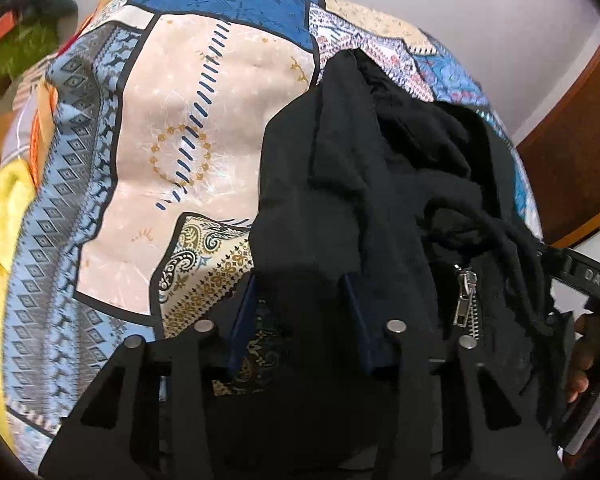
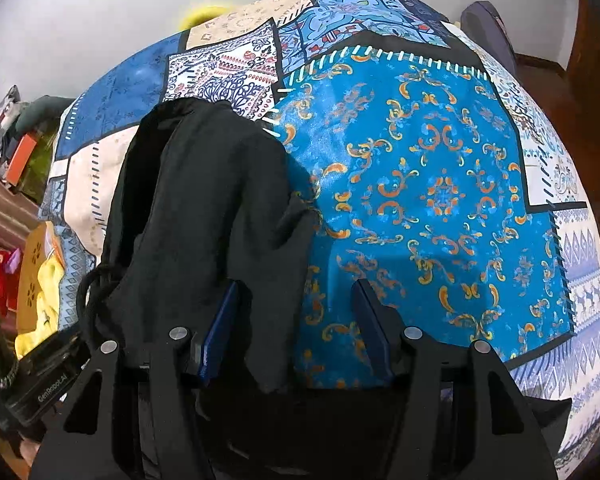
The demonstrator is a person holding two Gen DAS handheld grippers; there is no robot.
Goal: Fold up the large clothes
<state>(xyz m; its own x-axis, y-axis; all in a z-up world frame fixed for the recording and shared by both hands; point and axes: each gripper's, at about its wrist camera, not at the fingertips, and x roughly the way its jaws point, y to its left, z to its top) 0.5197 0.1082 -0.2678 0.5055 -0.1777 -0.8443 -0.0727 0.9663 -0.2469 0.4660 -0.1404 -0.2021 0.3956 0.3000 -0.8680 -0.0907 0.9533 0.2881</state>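
A black zip hoodie [image 1: 360, 160] lies bunched on a patchwork bedsheet [image 1: 172, 120]. Its metal zipper [image 1: 466, 300] and drawstring [image 1: 512, 248] show at the right. My left gripper [image 1: 302, 284] points down at the hoodie's near edge. The cloth drapes over both fingertips and hides them, while sheet shows in the gap lower down. In the right wrist view the hoodie [image 2: 204, 200] covers the left part of the blue sheet [image 2: 440, 180]. My right gripper [image 2: 296, 312] stands open. A black flap hangs between its fingers, against the left pad [image 2: 220, 320].
Yellow cloth [image 1: 0, 220] [image 2: 48, 300] lies off the bed's left side. Wooden furniture [image 1: 572, 160] stands at the right. An orange box [image 2: 20, 152] and a red toy [image 2: 0, 276] sit on the floor at the left. A hand [image 1: 580, 360] holds the other gripper.
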